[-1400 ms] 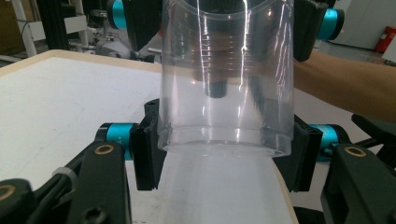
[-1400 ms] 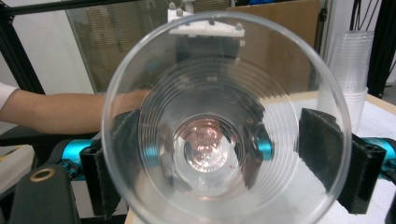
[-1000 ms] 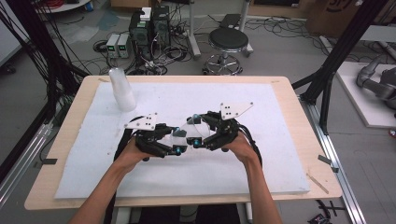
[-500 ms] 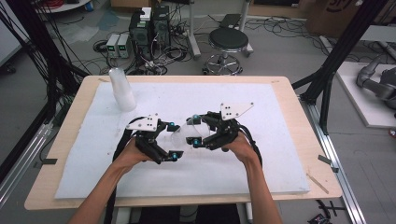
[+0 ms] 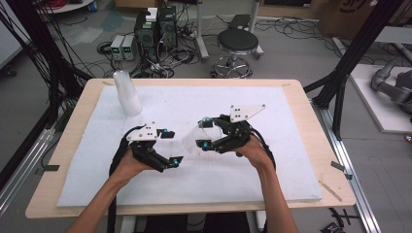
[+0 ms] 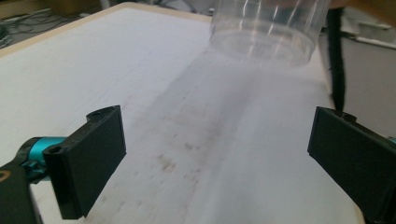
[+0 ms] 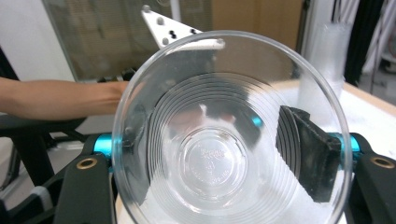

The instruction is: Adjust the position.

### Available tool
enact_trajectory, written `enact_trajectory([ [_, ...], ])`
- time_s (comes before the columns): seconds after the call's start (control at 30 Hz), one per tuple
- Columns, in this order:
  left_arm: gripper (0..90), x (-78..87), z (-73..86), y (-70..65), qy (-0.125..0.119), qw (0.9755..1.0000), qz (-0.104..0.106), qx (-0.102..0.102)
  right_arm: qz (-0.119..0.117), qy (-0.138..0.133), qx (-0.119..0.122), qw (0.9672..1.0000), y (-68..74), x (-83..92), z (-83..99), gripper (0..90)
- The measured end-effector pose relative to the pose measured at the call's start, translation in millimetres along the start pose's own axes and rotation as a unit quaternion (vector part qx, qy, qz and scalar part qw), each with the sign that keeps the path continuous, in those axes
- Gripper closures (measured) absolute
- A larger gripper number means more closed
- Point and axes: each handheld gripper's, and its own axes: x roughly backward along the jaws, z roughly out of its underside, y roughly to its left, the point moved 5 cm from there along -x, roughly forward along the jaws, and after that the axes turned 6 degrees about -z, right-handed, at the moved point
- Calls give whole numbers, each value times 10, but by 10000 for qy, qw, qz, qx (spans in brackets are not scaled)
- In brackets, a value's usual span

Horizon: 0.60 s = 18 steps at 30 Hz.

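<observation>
A clear plastic cup (image 5: pixel 192 139) lies on its side between the jaws of my right gripper (image 5: pixel 202 133), just above the white mat. In the right gripper view its open mouth (image 7: pixel 224 140) faces the camera, and the right gripper (image 7: pixel 222 150) is shut on its lower wall, having just been closing. My left gripper (image 5: pixel 173 147) sits a short way left of the cup; its jaws have just been opening and stand wide with nothing between them. In the left gripper view the left gripper (image 6: pixel 215 154) is open over bare mat, and the cup's base (image 6: pixel 266 32) hangs ahead.
A tall stack of clear cups (image 5: pixel 127 93) stands at the mat's back left, also seen as the stack (image 7: pixel 327 60) behind the held cup. The white mat (image 5: pixel 291 160) covers most of the wooden table (image 5: pixel 320 145). Cables and a stool lie beyond the far edge.
The left gripper has opened, let go of the cup and drawn back to the left. The right gripper keeps its place with the cup in it.
</observation>
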Motion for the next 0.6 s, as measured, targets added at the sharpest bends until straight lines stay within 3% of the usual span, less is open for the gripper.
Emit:
enact_trajectory([
  [0.13,42,118,146,85,44,9987,-490,152,249,238,-88,9994,-40,18,-15,320],
  [0.2,42,173,224,125,24,9967,-772,268,528,514,-284,9969,-88,30,-28,324],
  [0.33,42,279,352,188,8,9921,-1194,394,747,739,-442,9935,-132,32,-33,325],
  [0.37,42,312,385,204,6,9903,-1329,397,895,931,-476,9905,-157,24,-29,327],
  [0.43,42,363,432,226,-4,9874,-1522,433,976,1030,-485,9887,-166,19,-25,327],
  [0.5,42,416,472,253,-42,9843,-1702,476,1189,1267,-531,9833,-192,-5,-18,330],
  [0.53,42,443,498,268,-56,9824,-1789,528,1347,1445,-540,9788,-209,-26,-15,330],
  [0.57,42,468,525,283,-62,9808,-1869,553,1347,1445,-540,9788,-209,-26,-15,330],
  [0.6,42,492,553,299,-60,9790,-1960,565,1478,1572,-546,9749,-225,-44,-18,331],
])
